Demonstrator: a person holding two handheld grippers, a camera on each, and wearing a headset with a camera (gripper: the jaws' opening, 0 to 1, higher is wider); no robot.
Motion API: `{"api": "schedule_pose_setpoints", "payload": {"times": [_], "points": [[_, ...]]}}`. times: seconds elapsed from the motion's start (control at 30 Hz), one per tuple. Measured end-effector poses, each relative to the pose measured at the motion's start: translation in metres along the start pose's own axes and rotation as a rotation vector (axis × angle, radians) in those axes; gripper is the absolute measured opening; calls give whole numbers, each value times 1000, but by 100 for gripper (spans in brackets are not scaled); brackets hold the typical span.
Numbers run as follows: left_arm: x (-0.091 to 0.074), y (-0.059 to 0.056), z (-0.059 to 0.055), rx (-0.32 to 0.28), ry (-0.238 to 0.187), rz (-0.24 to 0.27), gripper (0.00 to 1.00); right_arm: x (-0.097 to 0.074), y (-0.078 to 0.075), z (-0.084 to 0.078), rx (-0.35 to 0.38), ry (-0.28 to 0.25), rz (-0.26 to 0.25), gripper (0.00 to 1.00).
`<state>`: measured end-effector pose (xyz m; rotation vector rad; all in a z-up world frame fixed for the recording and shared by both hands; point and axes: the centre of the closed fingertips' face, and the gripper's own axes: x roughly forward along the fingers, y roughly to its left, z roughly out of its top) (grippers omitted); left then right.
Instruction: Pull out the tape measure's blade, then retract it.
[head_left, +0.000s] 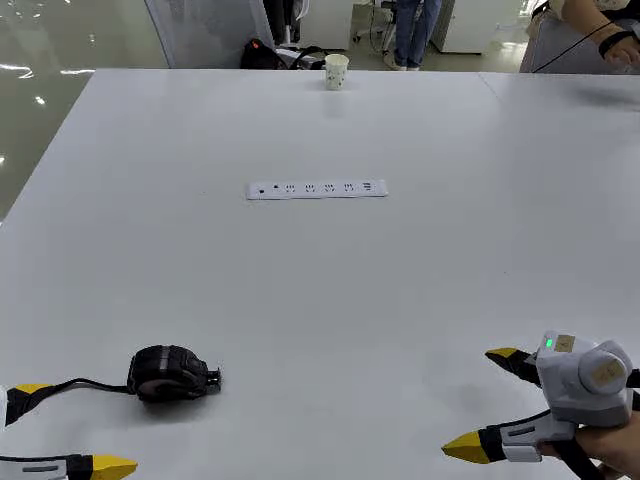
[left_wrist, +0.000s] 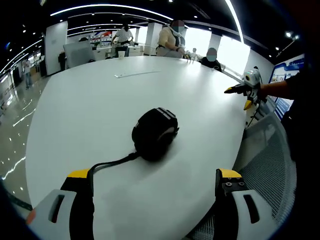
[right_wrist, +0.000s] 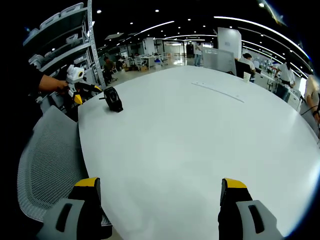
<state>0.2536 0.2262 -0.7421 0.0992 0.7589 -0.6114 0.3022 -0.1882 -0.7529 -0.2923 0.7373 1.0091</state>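
Observation:
A black tape measure (head_left: 170, 374) lies on the white table near its front left, its blade drawn in and a black strap trailing left. My left gripper (head_left: 65, 430) stands open just left of it, yellow tips apart; the strap runs toward its upper finger. In the left gripper view the tape measure (left_wrist: 155, 132) sits ahead of the open jaws, untouched. My right gripper (head_left: 485, 405) is open at the front right, far from the tape measure (right_wrist: 113, 98), with nothing between its fingers.
A white power strip (head_left: 316, 188) lies mid-table. A paper cup (head_left: 336, 71) stands at the far edge. A person's arm (head_left: 600, 35) rests at the far right corner. A mesh chair (right_wrist: 47, 165) sits by the near edge.

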Motion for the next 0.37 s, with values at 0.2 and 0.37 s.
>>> {"api": "schedule_pose_setpoints", "payload": {"times": [0.2,0.37], "points": [[-1,3,5,-5,-5,0,99,-2,-5,1,-4,2,-5,99],[0,3,7,-3,-8,-4,99,-3,-8,6,-7,-3,-9,99]]}}
